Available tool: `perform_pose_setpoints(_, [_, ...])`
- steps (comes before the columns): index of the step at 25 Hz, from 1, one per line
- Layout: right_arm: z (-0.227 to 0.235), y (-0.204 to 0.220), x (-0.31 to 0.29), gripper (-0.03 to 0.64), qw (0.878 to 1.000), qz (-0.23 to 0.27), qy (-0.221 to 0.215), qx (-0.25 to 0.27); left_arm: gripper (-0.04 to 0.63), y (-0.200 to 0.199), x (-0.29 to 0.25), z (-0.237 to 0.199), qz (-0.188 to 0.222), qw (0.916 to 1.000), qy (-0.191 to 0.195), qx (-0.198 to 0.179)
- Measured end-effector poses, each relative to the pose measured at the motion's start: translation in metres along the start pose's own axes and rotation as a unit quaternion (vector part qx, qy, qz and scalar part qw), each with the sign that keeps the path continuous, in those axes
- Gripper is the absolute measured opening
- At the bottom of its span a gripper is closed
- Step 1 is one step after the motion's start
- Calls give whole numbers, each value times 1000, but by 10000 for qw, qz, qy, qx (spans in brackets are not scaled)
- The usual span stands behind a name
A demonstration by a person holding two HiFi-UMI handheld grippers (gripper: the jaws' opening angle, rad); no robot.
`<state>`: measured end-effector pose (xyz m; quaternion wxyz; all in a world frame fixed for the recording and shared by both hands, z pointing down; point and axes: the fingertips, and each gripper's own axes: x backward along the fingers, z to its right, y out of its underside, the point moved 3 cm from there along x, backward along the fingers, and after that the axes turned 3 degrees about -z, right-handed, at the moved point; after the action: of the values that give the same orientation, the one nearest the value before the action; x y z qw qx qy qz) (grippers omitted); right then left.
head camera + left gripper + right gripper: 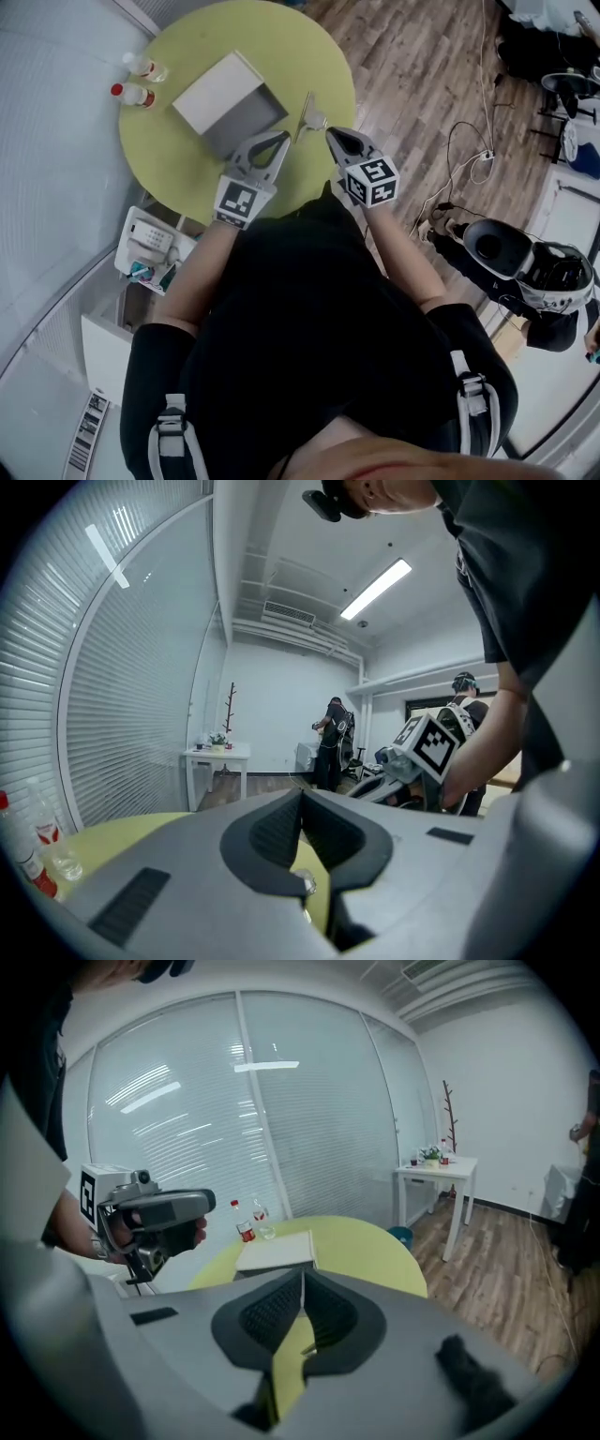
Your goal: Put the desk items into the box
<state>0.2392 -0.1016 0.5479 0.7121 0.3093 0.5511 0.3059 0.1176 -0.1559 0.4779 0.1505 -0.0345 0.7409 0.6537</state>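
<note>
A white and grey box (230, 101) stands on the round yellow-green table (178, 159); in the right gripper view the box (277, 1252) lies ahead, its flat top toward me. My right gripper (328, 131) hovers over the table's near edge, right of the box, shut on a thin silvery item (310, 114) that sticks out toward the box. Along its own jaws (302, 1288) only a pale edge shows between the pads. My left gripper (283, 139) hangs just left of it, by the box's near corner, shut and empty (302, 803).
Two small bottles, one red-capped (131, 94) and one clear (142, 66), stand at the table's far left. A low white shelf (150, 248) with small things sits under the table's left side. Cables (469, 155) trail over the wood floor at right. People (333, 742) stand at the far wall.
</note>
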Motion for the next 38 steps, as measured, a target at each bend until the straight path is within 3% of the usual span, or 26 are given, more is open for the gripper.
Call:
perform_pose_setpoints(7, [23,57,-30,17,9977,-486,11,-474,12,34,-21,10,-86,10000,-29,23])
perform_pose_setpoints(16, [69,97,-77,20,9891,-1068,-79,-1007,12,71,-80,-1,-389,9990,-120,162])
perform_pose_setpoints(20, [102,102,-105,54,9825,-1340,-193,-1277,12,83,-122,-20,-562,9976,-215,329])
perform_pose_setpoints(25, [110,114,-123,115,9780,-1531,-182,-1405,12,107,-135,-29,-676,9958,-373,498])
perform_pose_setpoints(38, [129,114,-144,138,9733,-1590,-171,-1648,12,125,-153,-44,-716,9934,-536,724])
